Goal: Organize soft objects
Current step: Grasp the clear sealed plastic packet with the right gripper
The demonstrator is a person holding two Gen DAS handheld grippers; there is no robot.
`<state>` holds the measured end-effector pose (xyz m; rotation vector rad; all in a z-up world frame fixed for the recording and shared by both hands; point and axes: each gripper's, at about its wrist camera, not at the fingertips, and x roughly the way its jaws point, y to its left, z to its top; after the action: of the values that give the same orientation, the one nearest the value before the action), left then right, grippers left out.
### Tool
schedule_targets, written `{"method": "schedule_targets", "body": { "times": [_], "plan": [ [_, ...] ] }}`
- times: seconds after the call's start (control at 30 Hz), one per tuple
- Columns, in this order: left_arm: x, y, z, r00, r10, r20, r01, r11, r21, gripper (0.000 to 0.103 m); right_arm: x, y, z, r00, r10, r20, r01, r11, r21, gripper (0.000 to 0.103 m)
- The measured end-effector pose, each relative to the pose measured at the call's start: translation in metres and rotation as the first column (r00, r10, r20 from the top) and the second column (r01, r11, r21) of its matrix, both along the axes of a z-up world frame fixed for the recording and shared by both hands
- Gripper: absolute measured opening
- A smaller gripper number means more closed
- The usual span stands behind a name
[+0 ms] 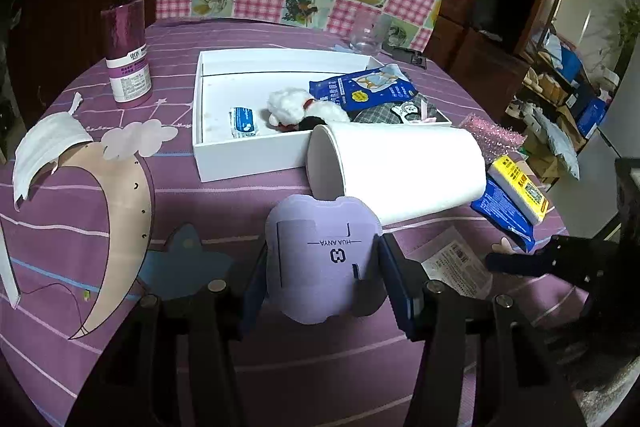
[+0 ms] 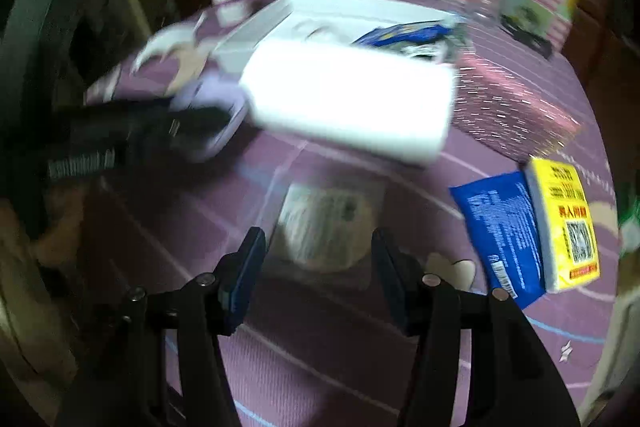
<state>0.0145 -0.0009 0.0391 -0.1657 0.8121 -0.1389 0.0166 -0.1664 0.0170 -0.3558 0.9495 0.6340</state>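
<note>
We are holding a flat lilac fabric pouch printed with dark lettering [image 1: 320, 259] between the jaws of the left gripper [image 1: 320, 273], which are clamping it by its two side edges so it hangs face-up just above the purple striped table [image 1: 280, 379]. It is sitting close in front of the white paper cup lying on its side [image 1: 396, 171], whose mouth is touching the near wall of the shallow white cardboard tray [image 1: 248, 163]. That tray is already keeping a fluffy white plush toy [image 1: 296, 107], a blue wipes packet [image 1: 364, 87] and a small wrapped pad [image 1: 244, 121], so we judge it to be the collecting place for the pouch too. Off to one side, a white face mask [image 1: 44, 147] is still waiting on the table. The right gripper [image 2: 318, 247] is hovering with jaws apart over a pale, blurred sachet [image 2: 328, 223], gripping nothing, probably lining up on it.
</note>
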Motion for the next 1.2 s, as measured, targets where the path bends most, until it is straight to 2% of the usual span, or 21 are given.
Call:
{"method": "schedule_targets", "body": {
  "times": [0.03, 0.33, 0.47, 0.67, 0.73, 1.2],
  "plan": [
    [0.000, 0.000, 0.000, 1.000, 0.001, 0.001, -0.001, 1.000, 0.002, 0.053, 0.000, 0.003, -0.004, 1.000, -0.010, 0.011, 0.010, 0.999, -0.037, 0.057],
    [-0.001, 0.000, 0.000, 1.000, 0.003, 0.001, -0.003, 1.000, 0.001, 0.053, 0.029, -0.024, -0.005, 0.986, -0.166, -0.026, 0.166, 0.986, 0.009, 0.057],
    [-0.001, -0.001, 0.000, 1.000, 0.003, 0.000, -0.003, 1.000, -0.002, 0.053, 0.030, -0.024, -0.003, 0.987, -0.159, -0.029, 0.160, 0.987, 0.027, 0.057],
    [-0.001, -0.001, -0.001, 1.000, 0.000, -0.005, 0.000, 1.000, 0.002, 0.053, 0.034, -0.026, 0.002, 0.985, -0.157, -0.066, 0.165, 0.979, 0.124, 0.057],
    [-0.001, -0.003, -0.001, 1.000, -0.007, -0.010, 0.007, 1.000, 0.001, 0.053, 0.036, -0.024, -0.002, 0.984, -0.164, -0.073, 0.171, 0.978, 0.117, 0.057],
    [-0.001, -0.007, 0.000, 1.000, -0.013, -0.012, 0.013, 1.000, 0.017, 0.053, 0.024, -0.009, -0.005, 0.992, -0.126, 0.025, 0.125, 0.992, 0.031, 0.055]
  ]
}}
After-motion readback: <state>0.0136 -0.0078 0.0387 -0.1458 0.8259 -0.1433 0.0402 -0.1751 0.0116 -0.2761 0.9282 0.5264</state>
